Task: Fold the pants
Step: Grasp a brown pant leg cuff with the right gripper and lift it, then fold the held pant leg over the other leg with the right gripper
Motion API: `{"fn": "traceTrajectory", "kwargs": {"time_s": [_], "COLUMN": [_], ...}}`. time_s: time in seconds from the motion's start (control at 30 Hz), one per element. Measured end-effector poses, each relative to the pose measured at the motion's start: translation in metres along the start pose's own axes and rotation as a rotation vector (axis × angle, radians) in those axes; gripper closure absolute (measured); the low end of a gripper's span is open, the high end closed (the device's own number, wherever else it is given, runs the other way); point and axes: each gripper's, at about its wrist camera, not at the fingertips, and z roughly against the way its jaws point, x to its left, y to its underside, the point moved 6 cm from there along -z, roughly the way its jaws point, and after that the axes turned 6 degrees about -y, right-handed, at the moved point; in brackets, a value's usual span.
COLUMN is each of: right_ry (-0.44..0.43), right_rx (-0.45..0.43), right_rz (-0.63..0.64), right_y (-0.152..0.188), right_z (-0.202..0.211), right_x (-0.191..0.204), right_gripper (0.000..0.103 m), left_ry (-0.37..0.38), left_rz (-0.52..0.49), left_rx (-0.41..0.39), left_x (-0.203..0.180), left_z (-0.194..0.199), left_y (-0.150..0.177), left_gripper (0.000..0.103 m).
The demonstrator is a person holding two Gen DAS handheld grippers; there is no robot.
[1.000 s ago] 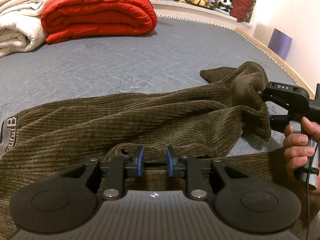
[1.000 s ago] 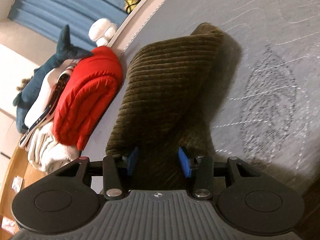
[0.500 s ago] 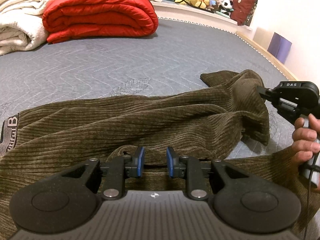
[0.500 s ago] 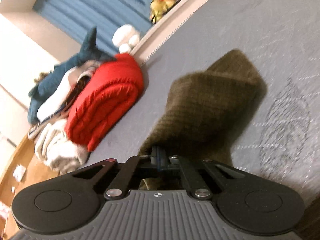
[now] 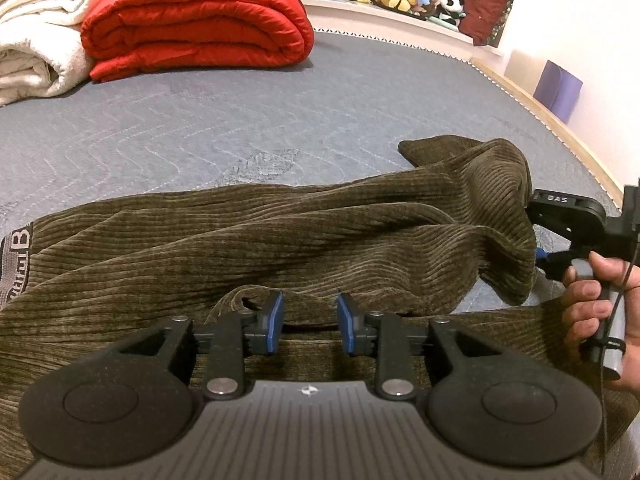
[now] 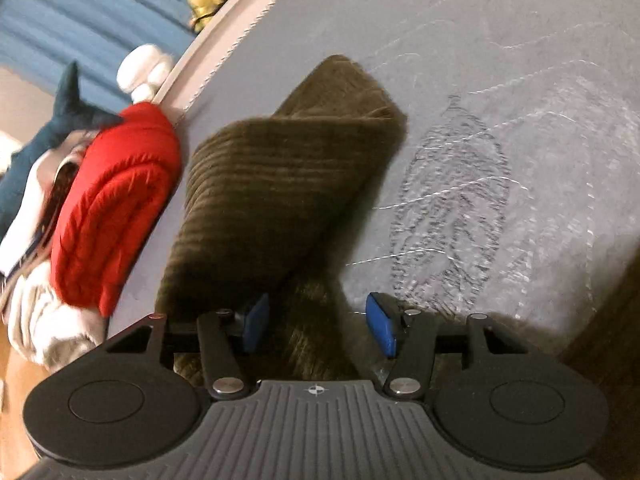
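Corduroy pants (image 5: 280, 240) of dark olive ribbed cloth sprawl across the grey quilted bed (image 5: 240, 120), waistband at far left, one leg bunched at the right. Left claw (image 5: 310, 326) stands narrowly parted, having just widened, a raised fold between its blue pads (image 5: 274, 326) though not visibly pinched. Right claw (image 6: 318, 322) has just spread wide; cloth lies between, unpressed. Released this way, the rumpled leg could settle crooked and spoil the crease. Folded red quilt (image 5: 192, 24) and rolled white blanket (image 5: 32, 40) sit well apart, blocking nothing
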Motion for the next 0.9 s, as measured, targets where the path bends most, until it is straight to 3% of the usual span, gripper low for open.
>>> {"fn": "traceTrajectory", "kwargs": {"time_s": [0.1,0.17,0.23,0.33,0.47,0.63,0.73,0.9], "right_ry": [0.003,0.023,0.048,0.062,0.080,0.045,0.013,0.204], "right_rx": [0.019,0.018,0.014,0.002,-0.110,-0.364,-0.341,-0.235], "right_rz": [0.088,0.140,0.201,0.221,0.193,0.246,0.261,0.150], "right_y": [0.004,0.006,0.006,0.003,-0.015,-0.045,-0.041,-0.031], "right_z": [-0.006,-0.008,-0.010,-0.010,0.018,0.087,0.095,0.083], "right_x": [0.010,0.014,0.018,0.019,0.029,0.073,0.081,0.047], "right_gripper": [0.046,0.054,0.081,0.094,0.095,0.096,0.096,0.096], "left_ry": [0.005,0.003,0.000,0.004,0.004,-0.011,-0.025,-0.032], "left_rz": [-0.005,-0.006,-0.005,0.000,0.014,0.054,0.093,0.114], "left_rx": [-0.001,0.000,0.003,-0.002,-0.006,-0.009,-0.007,-0.004], "left_x": [-0.001,-0.002,-0.001,0.000,0.005,0.018,0.030,0.037], "left_z": [0.000,-0.001,-0.002,0.000,0.002,0.002,0.003,0.004], "left_y": [0.000,0.000,0.000,-0.001,-0.002,-0.009,-0.013,-0.015], "left_gripper": [0.070,0.070,0.070,0.070,0.070,0.070,0.069,0.068]}}
